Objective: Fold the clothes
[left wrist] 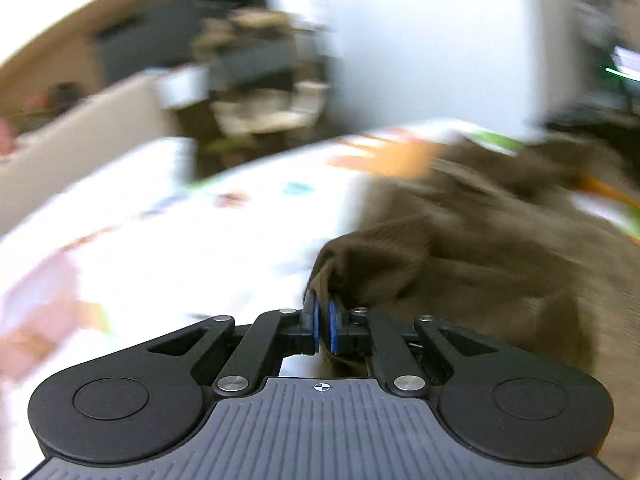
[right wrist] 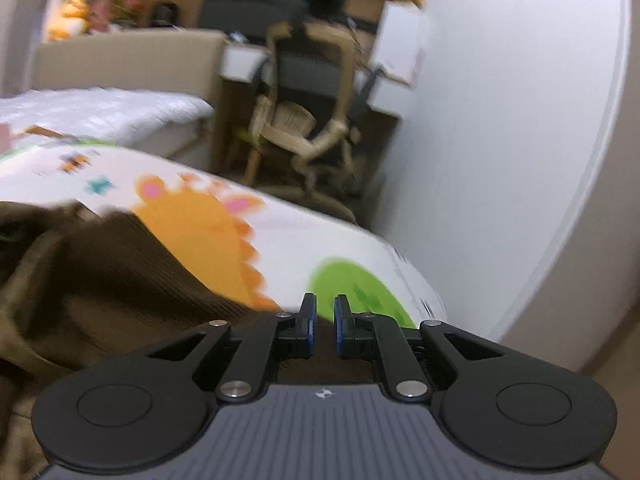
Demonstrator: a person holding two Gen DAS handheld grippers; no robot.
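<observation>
Garment: a brown ribbed knit garment (left wrist: 480,248) lies rumpled on a bed, spread over a white bedsheet (left wrist: 224,236) printed with cartoon shapes — orange and green ones show beside it in the right wrist view.
Left gripper (left wrist: 323,322): jaws narrow, pinching a bunched edge of the garment; the cloth rises in a fold just past the blue pads.
Right gripper (right wrist: 325,320): jaws nearly closed with a small gap, nothing between them; it sits at the garment's edge, over the green patch.
Room: a desk chair (right wrist: 304,120) stands beyond the bed — white wall (right wrist: 500,120) to the right.
Sharpness: left wrist view heavily blurred.
</observation>
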